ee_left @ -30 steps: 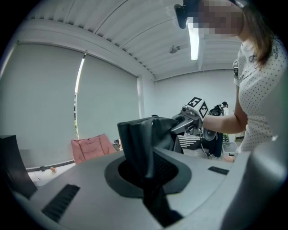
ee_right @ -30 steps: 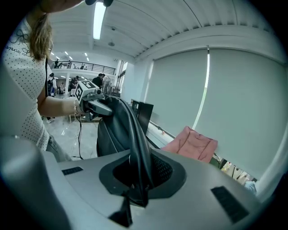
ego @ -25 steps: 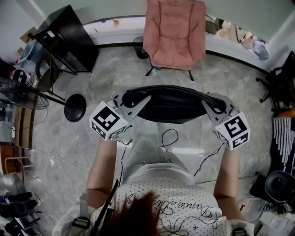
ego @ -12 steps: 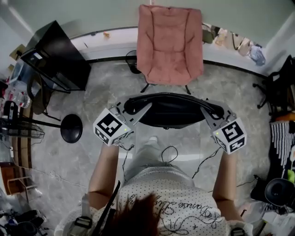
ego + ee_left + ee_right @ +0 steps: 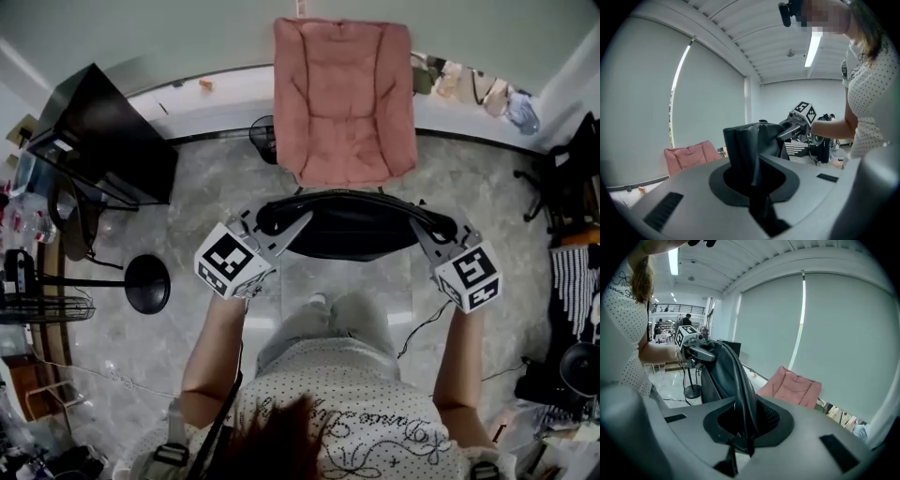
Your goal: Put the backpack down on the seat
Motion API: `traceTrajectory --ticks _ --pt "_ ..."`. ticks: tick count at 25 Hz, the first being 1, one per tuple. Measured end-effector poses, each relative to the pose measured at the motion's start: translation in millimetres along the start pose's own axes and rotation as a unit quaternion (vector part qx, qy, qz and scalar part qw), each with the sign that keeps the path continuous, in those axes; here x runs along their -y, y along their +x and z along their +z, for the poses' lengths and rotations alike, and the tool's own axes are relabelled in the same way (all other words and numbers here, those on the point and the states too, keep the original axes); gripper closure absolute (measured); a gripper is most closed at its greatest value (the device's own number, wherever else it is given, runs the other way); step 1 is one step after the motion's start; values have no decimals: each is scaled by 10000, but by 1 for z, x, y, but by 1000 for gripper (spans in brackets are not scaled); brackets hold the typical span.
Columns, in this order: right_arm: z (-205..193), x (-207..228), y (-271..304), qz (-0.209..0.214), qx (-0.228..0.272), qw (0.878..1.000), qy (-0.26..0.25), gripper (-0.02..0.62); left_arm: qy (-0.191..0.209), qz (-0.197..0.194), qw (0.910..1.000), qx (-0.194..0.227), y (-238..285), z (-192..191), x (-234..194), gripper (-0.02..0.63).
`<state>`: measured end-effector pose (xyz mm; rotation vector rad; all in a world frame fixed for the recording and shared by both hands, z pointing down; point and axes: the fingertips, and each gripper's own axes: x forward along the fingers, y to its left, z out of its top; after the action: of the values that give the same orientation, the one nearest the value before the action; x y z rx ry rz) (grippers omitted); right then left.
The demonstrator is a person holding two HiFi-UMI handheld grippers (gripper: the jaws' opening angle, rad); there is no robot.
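A black backpack [image 5: 347,225] hangs stretched between my two grippers, above the marble floor and just in front of the pink padded seat [image 5: 342,103]. My left gripper [image 5: 289,223] is shut on the bag's left end; its dark fabric [image 5: 750,145] rises out from between the jaws. At the right end, my right gripper [image 5: 420,222] is shut on a black strap [image 5: 738,394] of the backpack. The seat [image 5: 689,157] shows low at the left in the left gripper view and to the right [image 5: 792,387] in the right gripper view. Nothing lies on the seat.
A black desk [image 5: 103,131] stands at the left, with a fan on a round base [image 5: 148,283] near it. A dark office chair [image 5: 572,169] and clutter fill the right edge. Small items line the window ledge [image 5: 487,80]. A cable [image 5: 427,319] trails on the floor.
Both grippers have carried the backpack forward towards the pink seat, which now stands closer and larger in the head view. The grip on the bag is unchanged.
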<state>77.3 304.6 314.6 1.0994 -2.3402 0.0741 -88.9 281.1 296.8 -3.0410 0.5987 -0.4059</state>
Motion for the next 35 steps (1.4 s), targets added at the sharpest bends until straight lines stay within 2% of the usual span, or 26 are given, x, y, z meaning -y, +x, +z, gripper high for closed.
traceTrajectory --ticks 11,21,27,31,35 --pt "4 59 54 198 -73 9998 -26 548 -130 191 9997 -44 43 -7 -64 566" --pt "15 175 96 583 151 9975 -370 548 -276 665 9974 6 124 20 -125 568" --pt "32 222 124 719 285 9953 -586 548 -289 979 9948 58 149 30 -164 567" --pt "38 242 147 691 233 9958 -557 548 -378 989 9944 69 162 29 -193 566" --pt "39 268 179 639 96 9969 -458 548 -454 843 9954 59 184 19 -235 566"
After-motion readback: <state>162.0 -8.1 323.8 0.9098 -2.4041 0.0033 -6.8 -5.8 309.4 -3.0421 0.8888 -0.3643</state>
